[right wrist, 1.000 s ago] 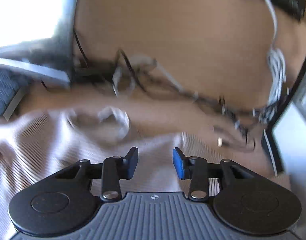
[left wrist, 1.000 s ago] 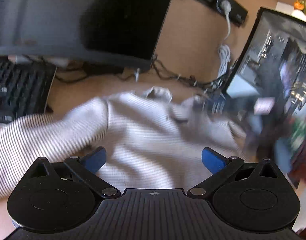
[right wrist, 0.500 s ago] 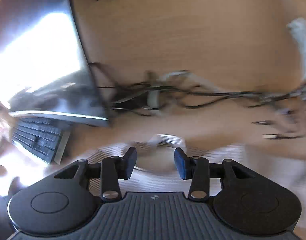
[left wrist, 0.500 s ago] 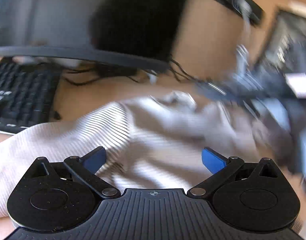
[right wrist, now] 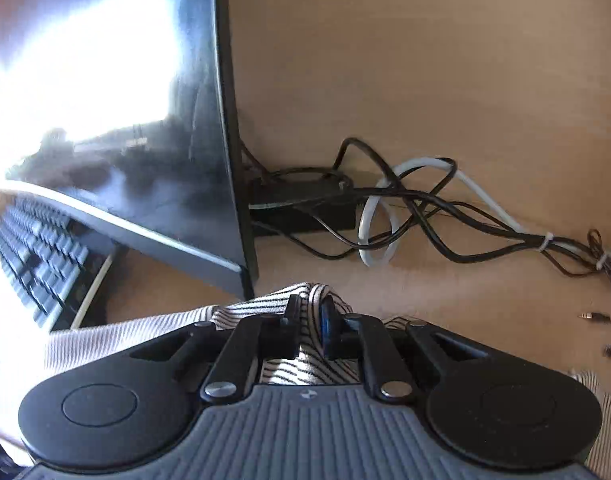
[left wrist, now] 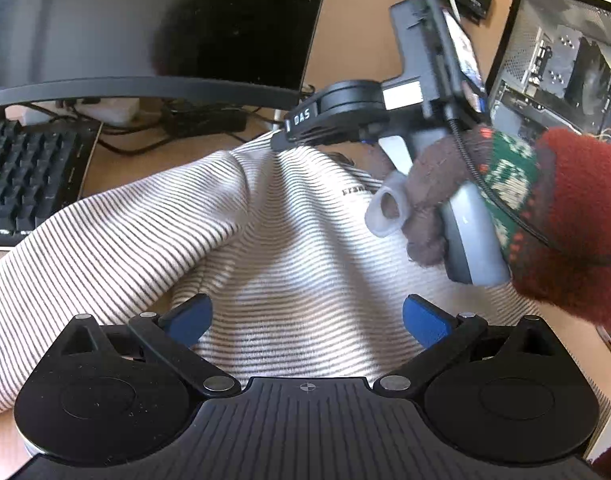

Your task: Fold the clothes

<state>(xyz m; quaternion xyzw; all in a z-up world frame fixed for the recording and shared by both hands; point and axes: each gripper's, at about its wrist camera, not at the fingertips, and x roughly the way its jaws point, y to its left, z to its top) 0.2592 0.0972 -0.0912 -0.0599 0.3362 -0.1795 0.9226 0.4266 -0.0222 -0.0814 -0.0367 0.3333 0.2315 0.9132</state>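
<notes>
A striped shirt [left wrist: 289, 248] (thin dark lines on a pale knit) lies spread over the wooden surface [left wrist: 117, 164], one sleeve trailing off toward the left in front of the black keyboard [left wrist: 21, 176]. The left tool [left wrist: 305, 316] hovers low over the middle of the garment with its blue-padded fingers [left wrist: 189, 316] spread wide, gripping nothing; cloth fills the gap between them. Farther back, the right tool [right wrist: 310, 320] has its fingers clenched on a bunched ridge of the shirt's far edge, and the fabric rises in taut folds toward that pinch. A hand in a brown knitted glove [left wrist: 433, 200], with a red and green patterned sleeve [left wrist: 565, 216] behind it, wraps the grey handle of that right tool. Just beyond the pinched edge stands a dark curved monitor [right wrist: 145, 160], its corner near the cloth. To its right a tangle of black and white cables [right wrist: 405, 208] lies on the surface, and an open computer case [left wrist: 565, 56] stands at the right.
</notes>
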